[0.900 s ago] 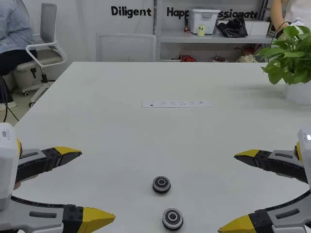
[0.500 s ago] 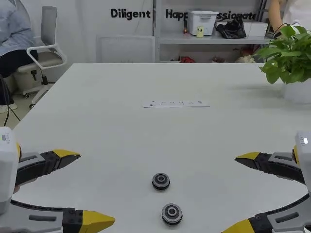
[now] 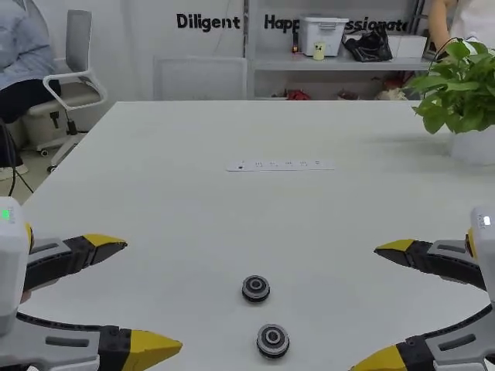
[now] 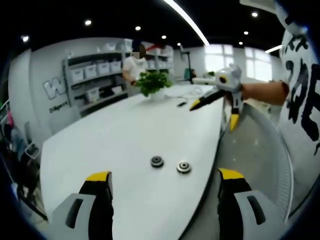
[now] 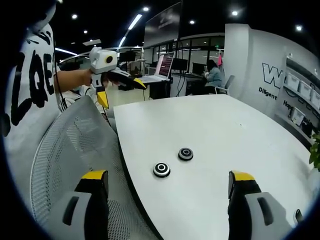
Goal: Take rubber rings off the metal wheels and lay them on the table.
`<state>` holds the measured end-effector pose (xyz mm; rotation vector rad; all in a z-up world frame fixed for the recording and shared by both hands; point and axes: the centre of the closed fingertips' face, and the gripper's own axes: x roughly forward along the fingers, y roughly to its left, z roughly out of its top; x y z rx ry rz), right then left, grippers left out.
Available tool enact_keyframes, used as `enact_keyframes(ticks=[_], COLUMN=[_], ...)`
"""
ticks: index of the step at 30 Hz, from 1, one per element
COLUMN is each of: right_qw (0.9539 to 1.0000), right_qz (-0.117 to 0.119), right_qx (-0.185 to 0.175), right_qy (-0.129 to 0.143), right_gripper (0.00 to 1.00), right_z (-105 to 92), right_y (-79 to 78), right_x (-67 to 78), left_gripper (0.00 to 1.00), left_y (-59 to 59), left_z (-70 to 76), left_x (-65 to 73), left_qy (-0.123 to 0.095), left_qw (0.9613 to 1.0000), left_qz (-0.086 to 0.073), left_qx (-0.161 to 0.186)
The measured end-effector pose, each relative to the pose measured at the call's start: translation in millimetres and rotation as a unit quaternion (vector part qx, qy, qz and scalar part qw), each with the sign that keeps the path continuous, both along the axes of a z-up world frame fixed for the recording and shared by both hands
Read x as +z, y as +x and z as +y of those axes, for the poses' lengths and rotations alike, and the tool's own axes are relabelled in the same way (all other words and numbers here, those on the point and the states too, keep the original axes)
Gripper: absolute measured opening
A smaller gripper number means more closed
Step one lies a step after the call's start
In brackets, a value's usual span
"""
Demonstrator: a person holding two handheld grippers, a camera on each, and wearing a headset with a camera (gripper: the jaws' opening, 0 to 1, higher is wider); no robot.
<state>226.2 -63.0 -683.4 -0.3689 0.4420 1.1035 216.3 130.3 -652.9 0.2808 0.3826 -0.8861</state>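
Two small metal wheels with black rubber rings lie flat on the white table: a far wheel [image 3: 256, 288] [image 4: 157, 161] [image 5: 185, 154] and a near wheel [image 3: 273, 340] [image 4: 183, 167] [image 5: 161, 169] close to the front edge. My left gripper [image 3: 114, 294] [image 4: 163, 179] is open at the lower left, well left of the wheels, with nothing between its yellow-tipped jaws. My right gripper [image 3: 383, 305] [image 5: 169, 179] is open at the lower right, equally far from them and also empty. Each gripper shows small in the other's view, the right gripper [image 4: 215, 97] and the left gripper [image 5: 120, 82].
A flush socket strip [image 3: 280, 165] sits mid-table. A potted plant [image 3: 462, 85] stands at the right edge. Beyond the table are office chairs [image 3: 71, 73], a seated person, and shelves with a white bin [image 3: 325, 32]. A mesh chair back [image 5: 80, 150] is near the table's front edge.
The head camera shifted slightly. Both grippers stay open and almost still; the wheels have not moved.
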Motion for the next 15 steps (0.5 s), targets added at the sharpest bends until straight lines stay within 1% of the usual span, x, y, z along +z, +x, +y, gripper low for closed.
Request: enact_keyframes(ticks=[5, 10, 13, 15], right_qw=[1.0, 1.0, 1.0, 1.0], right_qz=[0.002, 0.001, 0.003, 0.003], right_qx=[0.007, 0.007, 0.004, 0.005], right_qy=[-0.003, -0.005, 0.001, 0.0], right_gripper=[0.97, 0.97, 0.97, 0.97], right_z=[0.0, -1.3, -0.7, 0.3], right_y=[-0.5, 2.2, 4.3, 4.5], right_x=[-1.0, 0.5, 0.7, -0.6], left_gripper=[0.87, 0.87, 0.87, 0.87], left_y=[-0.1, 3.3, 6.8, 8.0], left_z=[1.1, 1.9, 1.7, -0.1], left_x=[-2.1, -0.7, 0.3, -0.3], left_qy=[0.007, 0.01, 0.006, 0.005], left_qw=[1.0, 0.9999, 1.0, 1.0], left_qz=[0.004, 0.003, 0.003, 0.003], left_qx=[-0.002, -0.002, 0.002, 0.0])
